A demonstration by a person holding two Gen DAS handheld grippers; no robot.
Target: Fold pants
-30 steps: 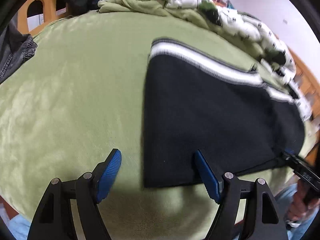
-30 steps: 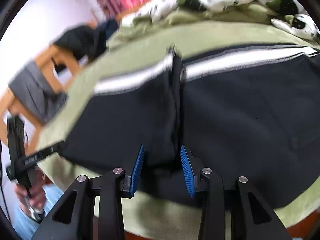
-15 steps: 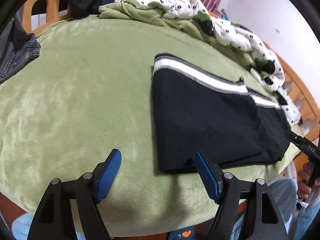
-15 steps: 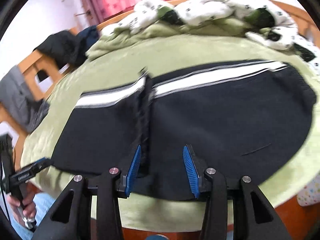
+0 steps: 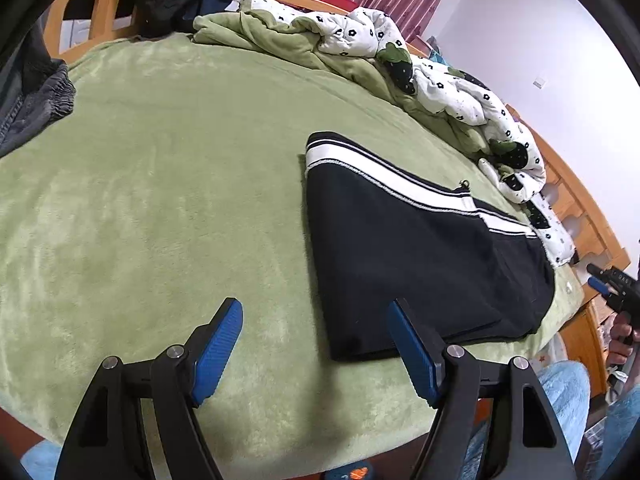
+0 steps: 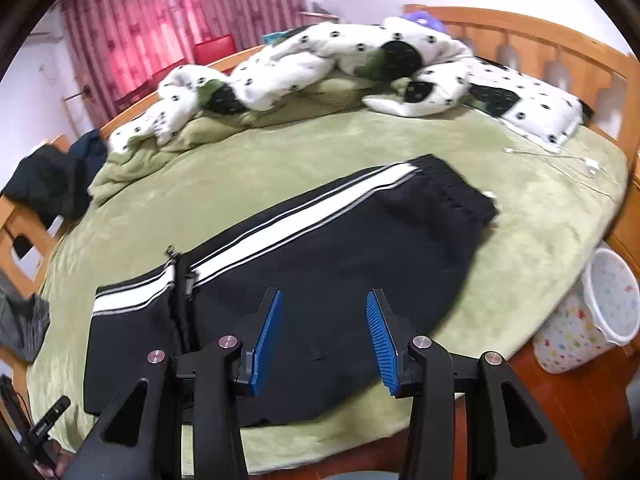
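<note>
Pants (image 6: 320, 264) lie folded on the green bed (image 5: 160, 184) just ahead of both hand-held grippers, left (image 5: 316, 352) and right (image 6: 322, 338), each spread apart, gripping nothing.

Lighting's pretty even in both views, soft indoor light, no harsh glare anywhere. The curtains (image 6: 132, 36) glow pinkish red, so daylight is coming through them from the back. The pants (image 5: 404, 256) are so dark they're basically a flat black blob with hardly any fold detail, and they throw just a thin shadow onto the green blanket (image 5: 160, 184). Heavy fisheye bending makes the bed look domed, with black vignette in the corners. The right wrist view is a bit smeared around the waistband (image 6: 456, 188).
</note>
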